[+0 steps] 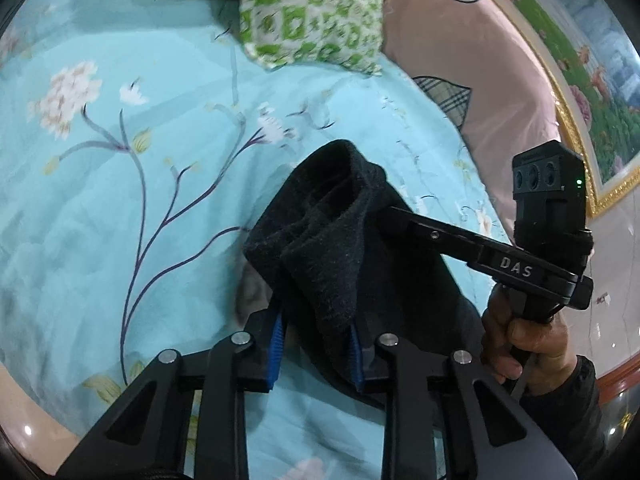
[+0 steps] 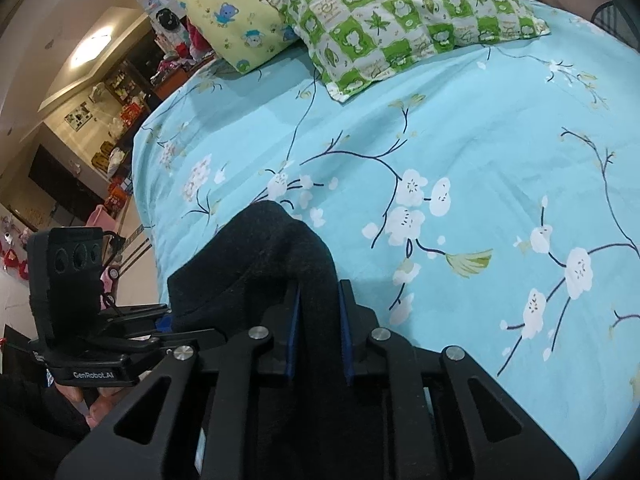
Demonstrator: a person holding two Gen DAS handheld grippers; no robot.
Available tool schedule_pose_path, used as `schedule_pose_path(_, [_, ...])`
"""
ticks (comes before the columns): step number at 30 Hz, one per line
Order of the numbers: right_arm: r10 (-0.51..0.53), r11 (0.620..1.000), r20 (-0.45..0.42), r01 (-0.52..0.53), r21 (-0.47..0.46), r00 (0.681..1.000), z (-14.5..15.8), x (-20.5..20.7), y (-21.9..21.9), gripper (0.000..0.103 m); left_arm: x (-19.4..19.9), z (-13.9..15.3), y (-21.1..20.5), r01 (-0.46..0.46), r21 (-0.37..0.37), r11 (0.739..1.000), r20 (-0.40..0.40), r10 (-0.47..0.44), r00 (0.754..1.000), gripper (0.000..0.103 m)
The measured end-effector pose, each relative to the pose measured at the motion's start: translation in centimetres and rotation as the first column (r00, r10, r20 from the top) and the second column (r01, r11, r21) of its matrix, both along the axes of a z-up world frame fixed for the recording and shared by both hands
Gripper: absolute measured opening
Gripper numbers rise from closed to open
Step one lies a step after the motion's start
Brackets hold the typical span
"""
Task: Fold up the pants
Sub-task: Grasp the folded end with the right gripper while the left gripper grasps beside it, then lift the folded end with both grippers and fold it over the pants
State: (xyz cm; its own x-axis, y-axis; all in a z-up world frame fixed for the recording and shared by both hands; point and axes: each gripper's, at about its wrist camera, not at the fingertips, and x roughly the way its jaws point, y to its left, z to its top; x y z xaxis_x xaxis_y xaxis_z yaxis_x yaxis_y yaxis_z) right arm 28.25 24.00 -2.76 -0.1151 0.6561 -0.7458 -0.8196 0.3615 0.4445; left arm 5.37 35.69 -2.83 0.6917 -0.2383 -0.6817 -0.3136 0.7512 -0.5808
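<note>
Left wrist view: the left gripper (image 1: 316, 340), black with blue pads, fills the bottom centre of the frame, and its two fingers are closed narrowly on a fold of the black, fuzzy knit pants (image 1: 320, 240). The cloth bunches up above the pads at the middle of the frame and hangs lifted over the light blue bedsheet printed with white blossoms and dark branches (image 1: 120, 200). From the right edge the right gripper (image 1: 394, 216) reaches in, its tip buried in the same bundle; a bare hand (image 1: 524, 332) grips its handle at lower right. A green-and-white checked pillow (image 1: 312, 16) lies at the top centre, with a pink quilt (image 1: 460, 60) to its right.

Right wrist view: the right gripper (image 2: 318, 332) sits at bottom centre, its blue pads pressed against a thick band of the pants (image 2: 272, 256), which rise in a dark hump in the lower middle. At lower left the left gripper (image 2: 164, 322) meets the cloth's edge, though its fingertips are mostly hidden, so its grip is hard to judge here. The bedsheet (image 2: 480, 140) spreads across the right. The checked pillow (image 2: 400, 16) lies at the top, a yellow cartoon-print pillow (image 2: 236, 12) touching its left side.
</note>
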Motion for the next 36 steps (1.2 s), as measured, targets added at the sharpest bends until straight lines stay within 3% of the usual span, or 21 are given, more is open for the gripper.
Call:
schedule_pose_path(9, [-0.029,0.993,0.000,0.029,0.112,1.000,3.6,-0.7,-3.3,0.016,-1.4,4.9,-2.9,0.049,0.011,0.999,0.112,-0.050,0.992,0.026])
schedule_pose_path(18, [-0.097,0.966,-0.011,0.096,0.240,0.995,7.1,-1.6,-9.1,0.016,-2.2,9.5,-8.9,0.175,0.058,0.983,0.212,-0.183,0.960,0.025])
schedule_pose_path(26, [-0.181,0.928,-0.035,0.183,0.324,0.983,8.8,-2.3,-15.8,0.015,-1.9,12.1,-15.1,0.295,0.106,0.950,0.248,-0.312,0.917,0.025])
schedule_pose_path(36, [-0.282,0.873,-0.057,0.281,0.399,0.958,8.7,-2.8,-23.7,0.015,-1.2,13.6,-22.9,0.441,0.161,0.883,0.245,-0.468,0.849,0.025])
